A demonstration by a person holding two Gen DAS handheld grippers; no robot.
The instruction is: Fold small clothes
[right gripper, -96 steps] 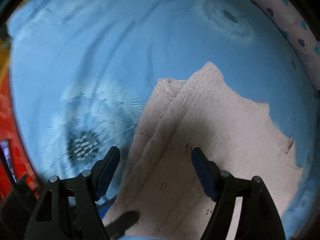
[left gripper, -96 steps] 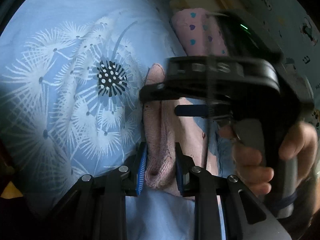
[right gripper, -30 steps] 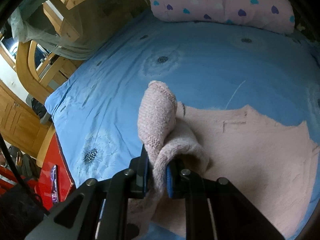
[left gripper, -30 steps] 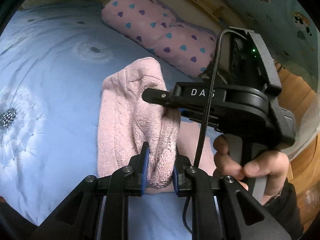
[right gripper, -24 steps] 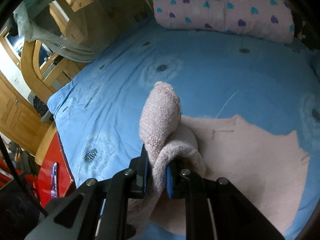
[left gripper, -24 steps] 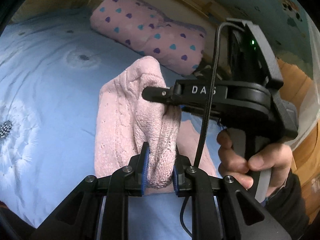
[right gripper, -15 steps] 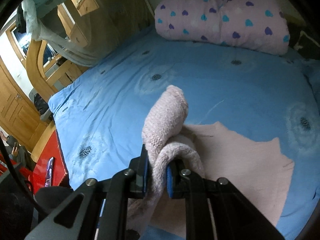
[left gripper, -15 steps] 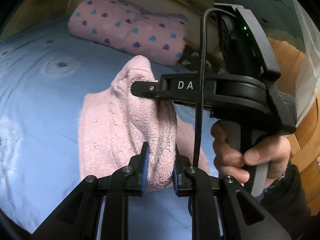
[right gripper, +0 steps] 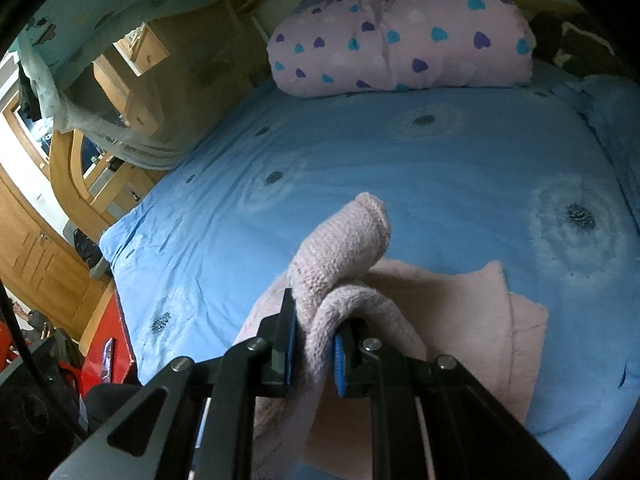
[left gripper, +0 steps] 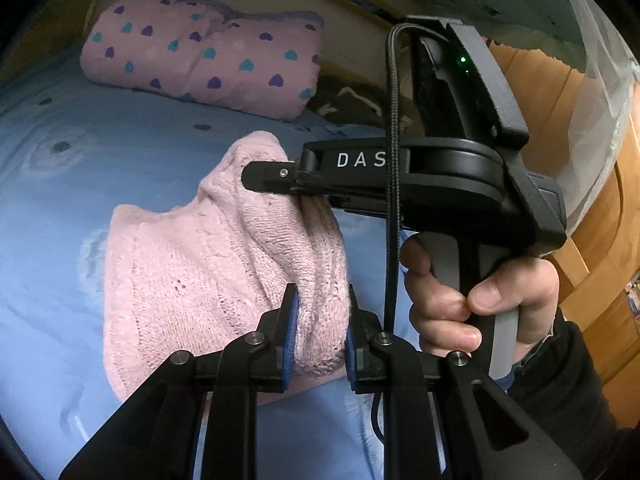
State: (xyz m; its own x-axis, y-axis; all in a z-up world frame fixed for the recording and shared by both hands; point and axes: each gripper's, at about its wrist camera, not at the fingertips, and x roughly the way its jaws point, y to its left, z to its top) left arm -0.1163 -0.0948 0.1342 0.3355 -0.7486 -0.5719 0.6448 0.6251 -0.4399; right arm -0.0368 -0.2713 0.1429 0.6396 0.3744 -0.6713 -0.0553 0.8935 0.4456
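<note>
A small pink knitted sweater [left gripper: 176, 280] hangs lifted above the blue bedspread [left gripper: 52, 184]. My left gripper [left gripper: 319, 332] is shut on a bunched fold of it. My right gripper [right gripper: 314, 346] is shut on another bunched part of the same sweater [right gripper: 452, 312], with the rest draping down onto the bed. In the left wrist view the right gripper [left gripper: 276, 178] shows as a black tool held by a hand, its fingers pinching the sweater's upper edge.
A pink pillow with coloured hearts [right gripper: 404, 40] lies at the head of the blue bedspread [right gripper: 360, 152]. Wooden furniture [right gripper: 40, 248] and a red object [right gripper: 104, 364] stand beyond the bed's left edge. A wooden wall [left gripper: 592, 240] is to the right.
Both grippers have lifted the sweater higher off the bed, so more of the room and pillow shows. Earlier the right gripper was open over the flat sweater; now it is shut on it.
</note>
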